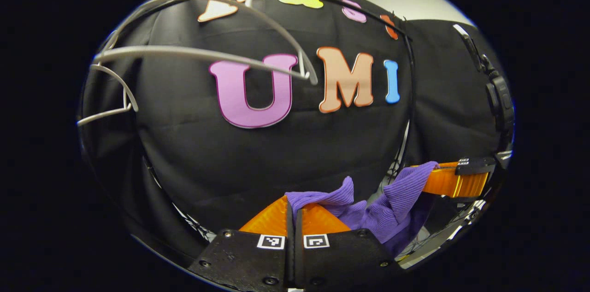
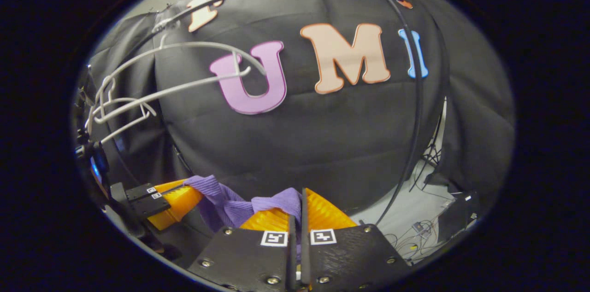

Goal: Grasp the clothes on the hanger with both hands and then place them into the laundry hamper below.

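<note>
Gripping the purple garment (image 1: pixel 387 209) between them, both grippers (image 1: pixel 293 211) (image 2: pixel 299 207) are clamped on it, below the bare hanger (image 1: pixel 198 55); lowering into the hamper is next.

1. We see a purple ribbed knit garment (image 1: pixel 387 207), bunched and creased, strung between both grippers, one end pinched in each; it sags in the middle (image 2: pixel 230 207)
2. We see a pale grey wire clothes hanger (image 1: pixel 203 55) bare, up and to the left, well apart from the garment
</note>
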`<state>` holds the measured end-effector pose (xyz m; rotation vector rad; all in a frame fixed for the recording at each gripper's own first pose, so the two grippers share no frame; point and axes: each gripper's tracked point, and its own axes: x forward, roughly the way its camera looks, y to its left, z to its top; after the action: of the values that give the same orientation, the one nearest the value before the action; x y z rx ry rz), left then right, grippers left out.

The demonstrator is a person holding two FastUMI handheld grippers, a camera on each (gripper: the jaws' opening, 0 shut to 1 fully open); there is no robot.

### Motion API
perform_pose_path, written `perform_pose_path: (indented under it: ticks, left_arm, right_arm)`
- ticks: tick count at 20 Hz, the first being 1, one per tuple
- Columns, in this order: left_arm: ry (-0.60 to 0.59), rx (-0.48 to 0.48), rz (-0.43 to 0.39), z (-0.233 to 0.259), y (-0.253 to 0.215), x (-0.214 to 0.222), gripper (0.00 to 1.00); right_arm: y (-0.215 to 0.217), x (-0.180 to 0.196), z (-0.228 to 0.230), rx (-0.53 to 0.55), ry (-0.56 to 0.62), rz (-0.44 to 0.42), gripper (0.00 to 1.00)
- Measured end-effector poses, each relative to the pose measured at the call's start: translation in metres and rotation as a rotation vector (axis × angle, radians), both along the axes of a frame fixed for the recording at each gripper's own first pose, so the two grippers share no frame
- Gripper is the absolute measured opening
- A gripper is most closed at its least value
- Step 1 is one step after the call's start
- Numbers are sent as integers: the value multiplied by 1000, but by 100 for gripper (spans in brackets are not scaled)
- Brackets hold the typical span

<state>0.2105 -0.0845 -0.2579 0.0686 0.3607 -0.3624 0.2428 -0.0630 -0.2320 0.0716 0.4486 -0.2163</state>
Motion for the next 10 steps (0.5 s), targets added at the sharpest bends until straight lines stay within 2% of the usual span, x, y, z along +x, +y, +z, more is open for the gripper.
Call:
perform_pose_path:
  ticks: [2, 6, 8, 10]
  left_arm:
    - [47, 42, -11, -35, 3, -4, 1]
    - [119, 58, -12, -78, 5, 6, 1]
    - [130, 78, -47, -96, 2, 16, 6]
    - [176, 68, -63, -119, -2, 24, 6]
  right_arm:
    - [-2, 13, -22, 16, 31, -6, 4]
    - [-6, 43, -60, 28, 72, -18, 4]
    - [-7, 54, -82, 26, 103, -16, 0]
    - [-13, 64, -106, 19, 133, -25, 4]
